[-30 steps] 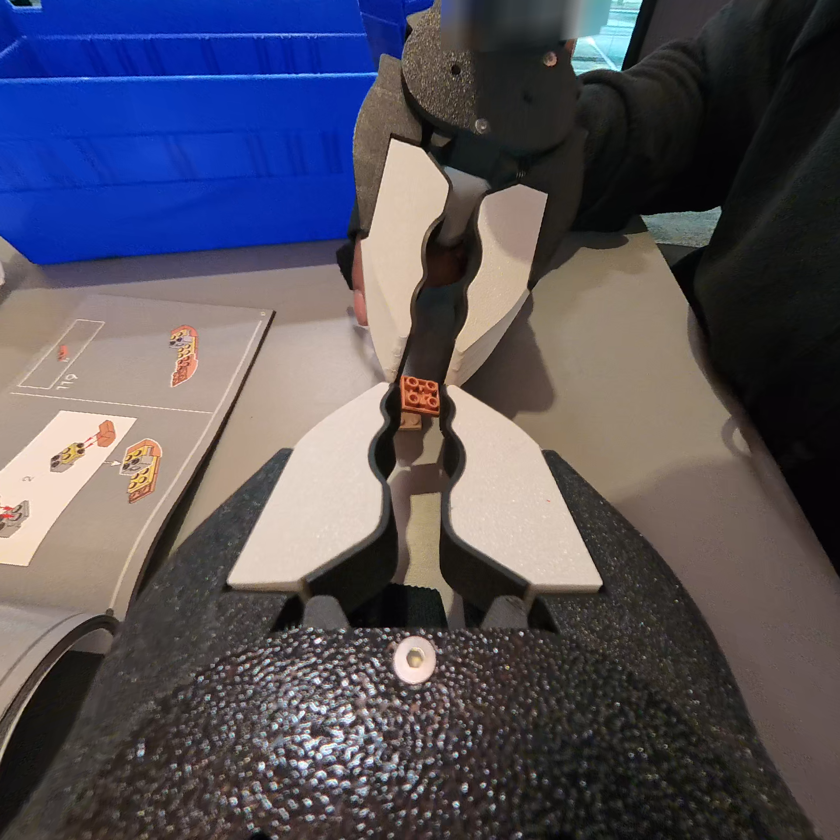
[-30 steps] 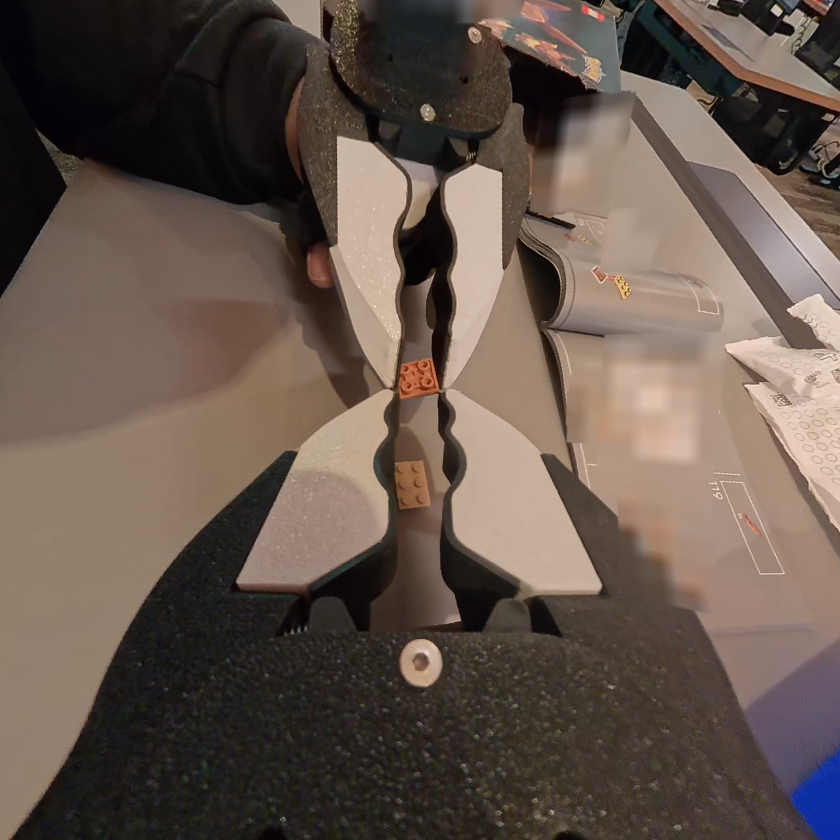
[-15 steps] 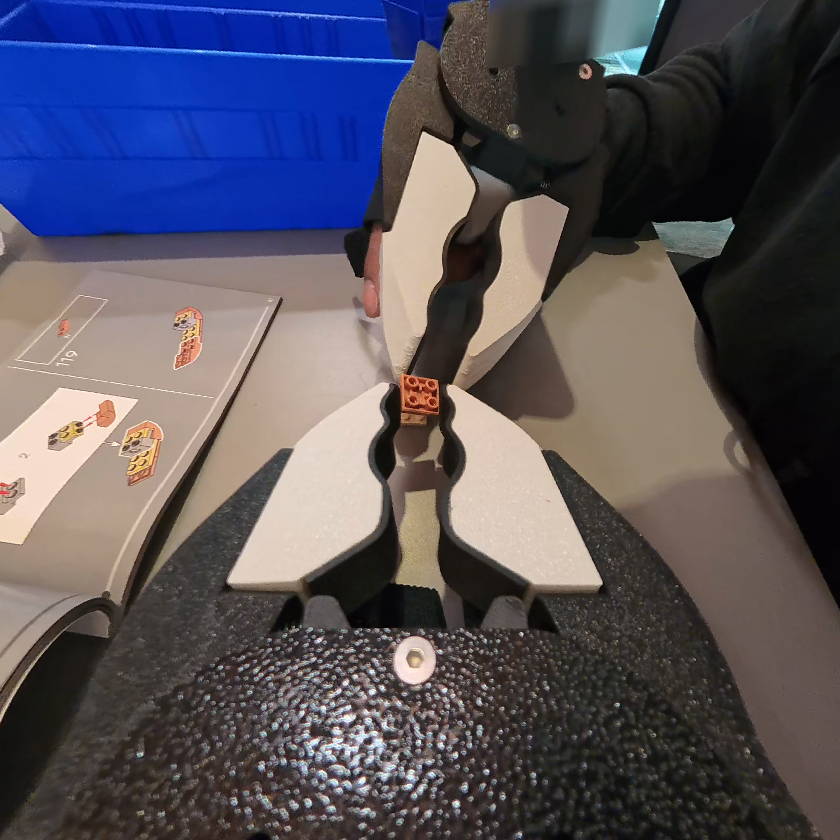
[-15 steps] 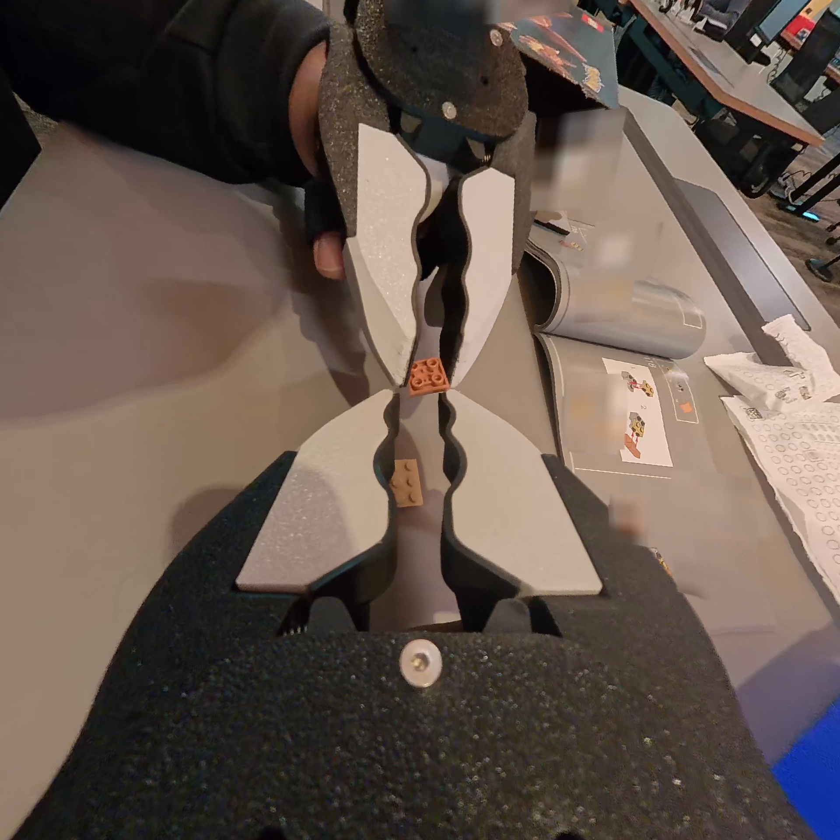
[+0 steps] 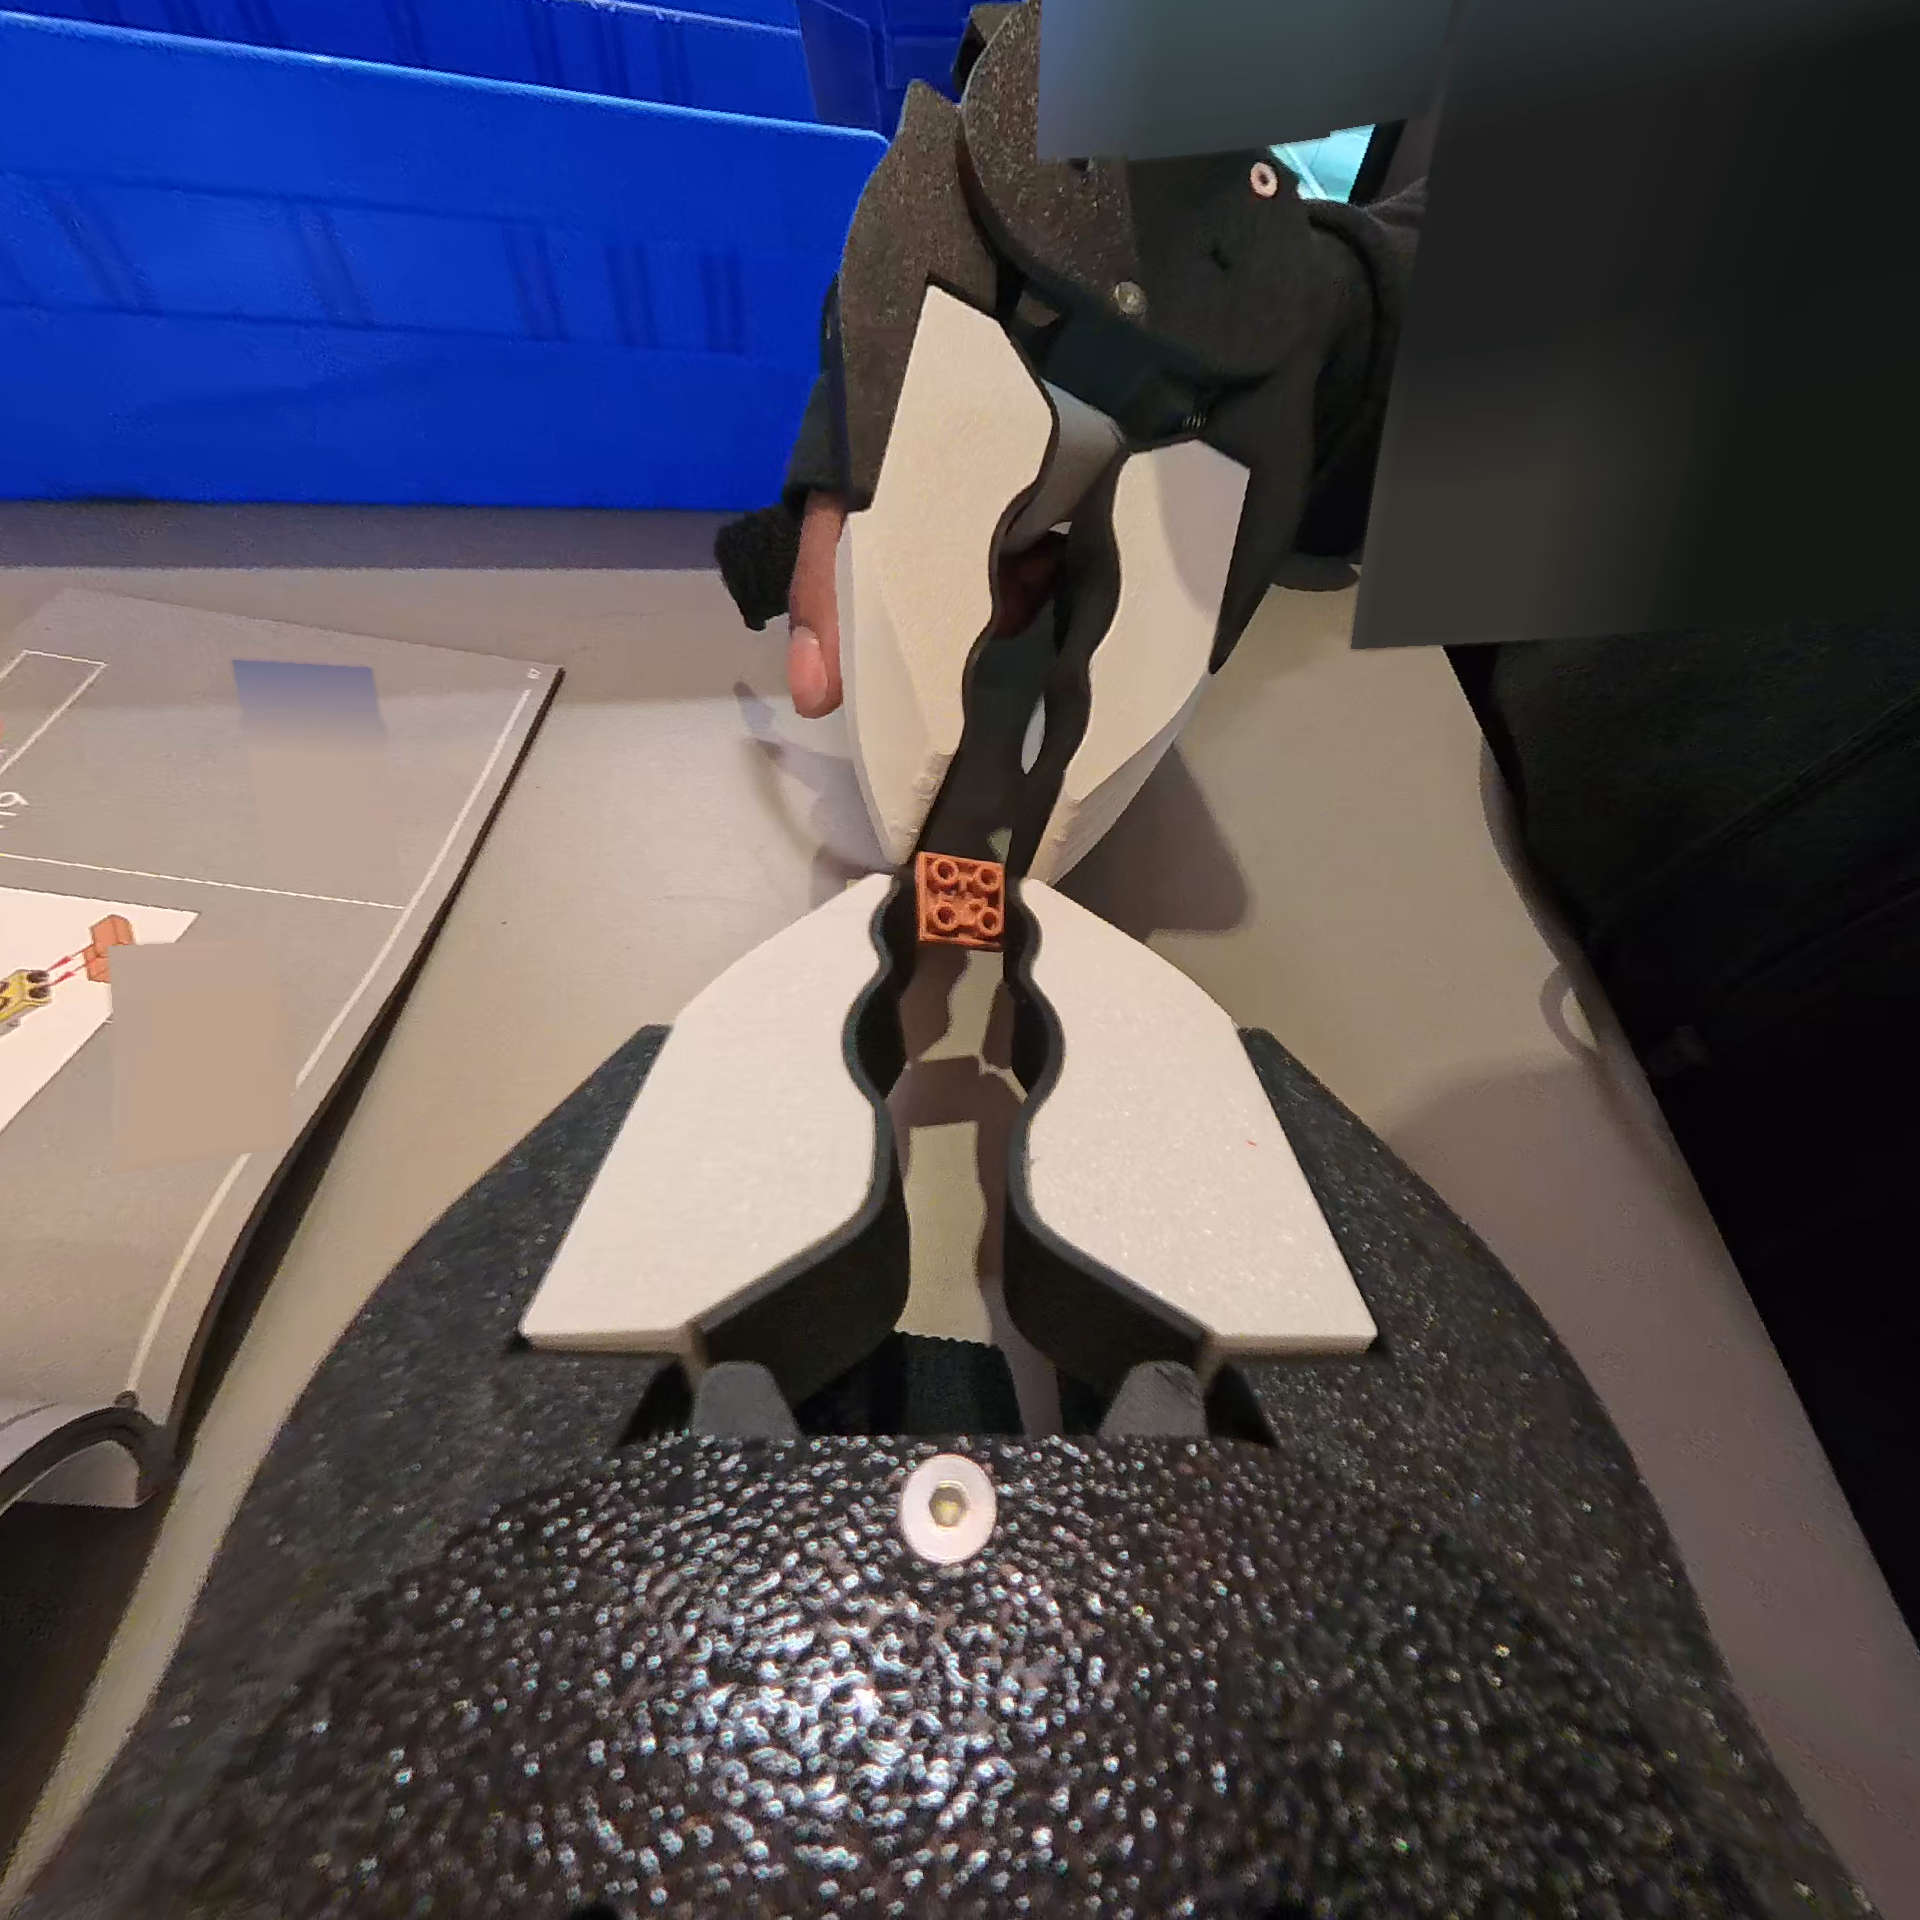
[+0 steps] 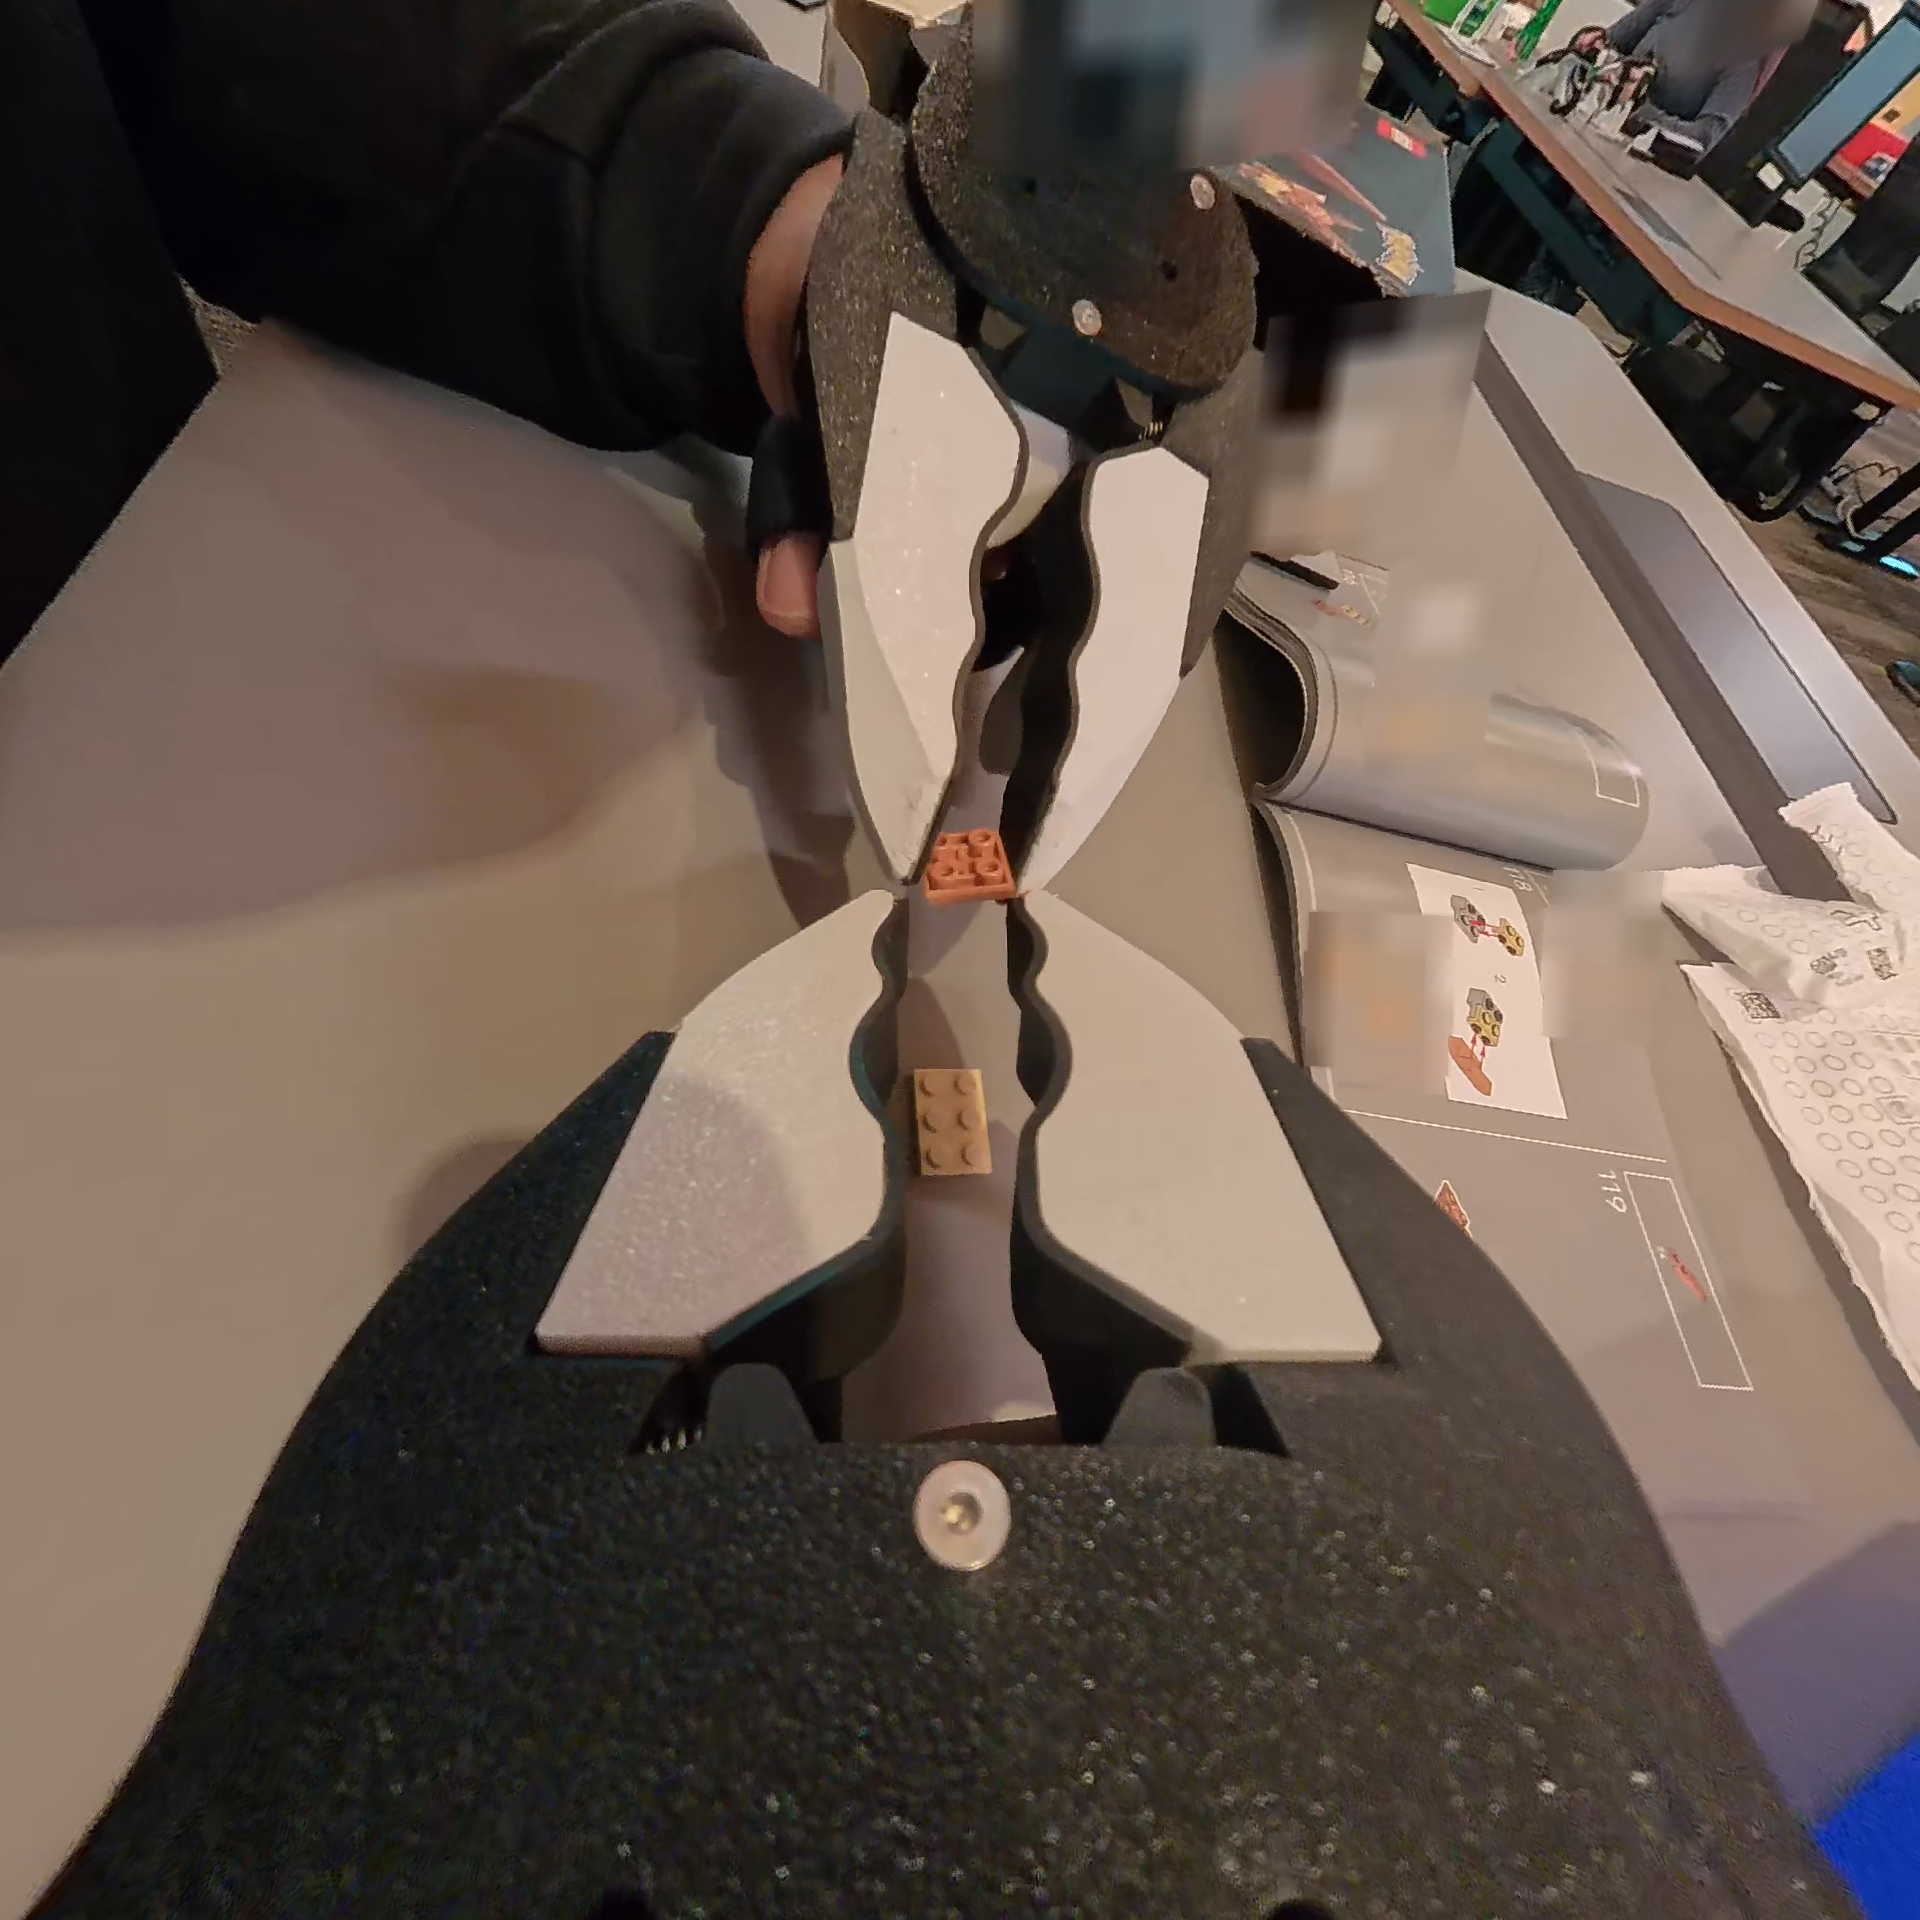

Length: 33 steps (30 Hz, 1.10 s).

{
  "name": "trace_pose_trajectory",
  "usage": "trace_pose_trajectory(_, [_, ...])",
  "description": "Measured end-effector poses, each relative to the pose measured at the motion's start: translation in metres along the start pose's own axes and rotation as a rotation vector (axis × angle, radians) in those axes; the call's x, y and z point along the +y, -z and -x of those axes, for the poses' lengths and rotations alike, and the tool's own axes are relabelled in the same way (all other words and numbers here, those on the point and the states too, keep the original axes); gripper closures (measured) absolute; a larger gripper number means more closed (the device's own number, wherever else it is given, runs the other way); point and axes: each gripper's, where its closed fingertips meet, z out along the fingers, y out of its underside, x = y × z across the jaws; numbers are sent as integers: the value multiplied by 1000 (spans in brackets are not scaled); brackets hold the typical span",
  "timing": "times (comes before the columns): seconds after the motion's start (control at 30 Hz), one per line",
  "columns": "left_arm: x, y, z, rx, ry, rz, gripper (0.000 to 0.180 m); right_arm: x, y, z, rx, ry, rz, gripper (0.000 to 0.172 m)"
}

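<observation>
My two grippers meet tip to tip above the grey table point(image 5: 1351, 935). My left gripper point(image 5: 958, 896) is shut on a small orange two-by-two brick point(image 5: 961, 900). The brick's ringed face is turned to the left wrist camera. In the right wrist view the brick point(image 6: 969, 868) sits between the left gripper's fingertips point(image 6: 904, 831), just past my own. My right gripper point(image 6: 958, 906) stands open, its tips beside the brick's near edge with a thin gap. A tan plate point(image 6: 949, 1120) lies on the table beneath the right gripper, seen between its fingers.
Blue bins point(image 5: 416, 260) stand at the back left. An open instruction booklet point(image 5: 260, 935) lies left of the grippers and also shows in the right wrist view point(image 6: 1455, 1039). White plastic bags point(image 6: 1818, 987) lie beyond it. A person's sleeved hands hold both grippers. The grippers are tip to tip, or close to it.
The grippers stay tip to tip around the orange brick. The right gripper's fingers have parted slightly from it, and the left keeps its hold. Both views have shifted and tilted a little.
</observation>
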Motion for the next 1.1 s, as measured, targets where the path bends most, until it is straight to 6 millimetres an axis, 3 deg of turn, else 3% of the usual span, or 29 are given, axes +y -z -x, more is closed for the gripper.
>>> trace_pose_trajectory(0.43, [8, -2, -13, 79, -21, 52, 165, -2, 0, 15, -76, 30, -14, 153])
trace_pose_trajectory(1.1, [8, -3, -12, 61, -39, 51, 160, 2, 0, 13, -66, -21, 28, 156])
